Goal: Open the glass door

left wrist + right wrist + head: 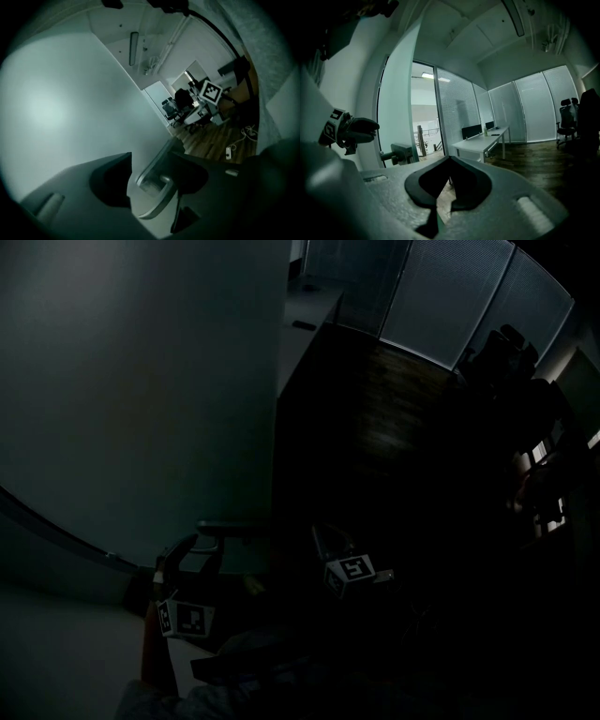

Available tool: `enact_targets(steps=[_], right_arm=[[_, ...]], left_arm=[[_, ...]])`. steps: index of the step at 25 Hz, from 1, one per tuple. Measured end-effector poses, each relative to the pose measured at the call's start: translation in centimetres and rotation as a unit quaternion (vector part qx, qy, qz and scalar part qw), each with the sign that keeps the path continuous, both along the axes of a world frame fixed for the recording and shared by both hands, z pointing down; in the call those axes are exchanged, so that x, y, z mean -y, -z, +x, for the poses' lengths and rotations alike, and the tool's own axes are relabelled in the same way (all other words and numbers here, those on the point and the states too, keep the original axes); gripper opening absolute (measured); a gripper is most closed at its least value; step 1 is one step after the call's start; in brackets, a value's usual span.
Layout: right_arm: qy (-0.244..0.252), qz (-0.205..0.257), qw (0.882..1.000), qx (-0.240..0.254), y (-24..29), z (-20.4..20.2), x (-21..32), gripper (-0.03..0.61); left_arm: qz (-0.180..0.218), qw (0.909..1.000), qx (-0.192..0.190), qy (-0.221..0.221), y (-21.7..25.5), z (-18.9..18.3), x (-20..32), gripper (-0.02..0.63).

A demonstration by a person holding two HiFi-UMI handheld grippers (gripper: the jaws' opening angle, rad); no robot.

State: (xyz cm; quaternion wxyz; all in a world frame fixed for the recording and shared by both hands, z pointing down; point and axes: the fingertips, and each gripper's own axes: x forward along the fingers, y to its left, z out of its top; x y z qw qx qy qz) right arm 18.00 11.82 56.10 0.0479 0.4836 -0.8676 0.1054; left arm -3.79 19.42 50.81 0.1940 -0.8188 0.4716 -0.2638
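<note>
The frosted glass door (141, 390) fills the left of the dark head view, with its metal lever handle (232, 531) near the door's edge. My left gripper (192, 554) is at that handle. In the left gripper view the handle (157, 185) lies between the jaws of the left gripper (152, 157), and pale door shows beside the left fingertip, so the jaws stand open around it. My right gripper (328, 542) hangs just right of the door edge, apart from it. Its fingertips (449, 158) meet with nothing between them. The right gripper view shows the handle (401, 153) from the side.
Beyond the door edge is a dim office with a wooden floor (394, 399), a long white desk (480, 140), window blinds (450, 296) and office chairs (567, 122). A power strip and cable (228, 151) lie on the floor.
</note>
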Motion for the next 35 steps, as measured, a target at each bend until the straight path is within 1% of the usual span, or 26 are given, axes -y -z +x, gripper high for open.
enact_targets(steps=[2, 4, 5, 6, 9, 11, 14, 16, 18, 22, 31, 35], right_arm=[[-0.001, 0.005, 1.000, 0.001, 0.3, 0.0, -0.1, 0.002], [0.000, 0.009, 1.000, 0.002, 0.5, -0.1, 0.0, 0.002], [0.000, 0.011, 1.000, 0.003, 0.5, -0.2, 0.1, 0.002], [0.000, 0.012, 1.000, 0.003, 0.5, -0.2, 0.1, 0.002], [0.000, 0.012, 1.000, 0.004, 0.7, -0.3, 0.1, 0.002], [0.000, 0.012, 1.000, 0.006, 1.1, -0.4, 0.0, 0.002], [0.002, 0.016, 1.000, 0.009, 1.6, -0.5, -0.2, 0.002], [0.005, 0.021, 1.000, 0.009, 1.8, -0.7, -0.3, 0.002], [0.007, 0.026, 1.000, 0.009, 2.1, -0.9, -0.3, 0.002], [0.010, 0.039, 0.999, 0.012, 2.7, -1.2, -0.6, 0.002], [0.012, 0.077, 0.997, 0.023, 5.9, -1.5, -1.9, 0.002], [0.010, 0.088, 0.996, 0.031, 6.9, -1.6, -2.5, 0.002]], left_arm=[[0.010, 0.9985, -0.054, 0.008, 1.2, 0.3, 0.1, 0.230], [0.032, 0.9950, -0.094, 0.013, 2.9, 0.4, 0.5, 0.208], [0.036, 0.9923, -0.117, 0.016, 3.4, 0.4, 0.6, 0.191], [0.034, 0.9888, -0.144, 0.020, 3.6, 0.4, 0.7, 0.167], [0.018, 0.9726, -0.229, 0.035, 4.3, 0.5, 0.8, 0.155], [0.014, 0.9638, -0.263, 0.041, 5.0, 0.8, 0.8, 0.146], [0.013, 0.9599, -0.276, 0.049, 5.2, 1.2, 0.9, 0.115], [0.014, 0.9589, -0.278, 0.057, 4.7, 1.4, 1.1, 0.041], [0.014, 0.9585, -0.278, 0.061, 4.2, 1.5, 1.2, 0.009], [-0.002, 0.9534, -0.296, 0.060, 3.2, 1.9, 1.3, 0.003], [-0.003, 0.9573, -0.284, 0.055, 2.8, 2.1, 1.3, 0.003], [-0.004, 0.9557, -0.289, 0.059, 2.8, 2.0, 1.4, 0.003]])
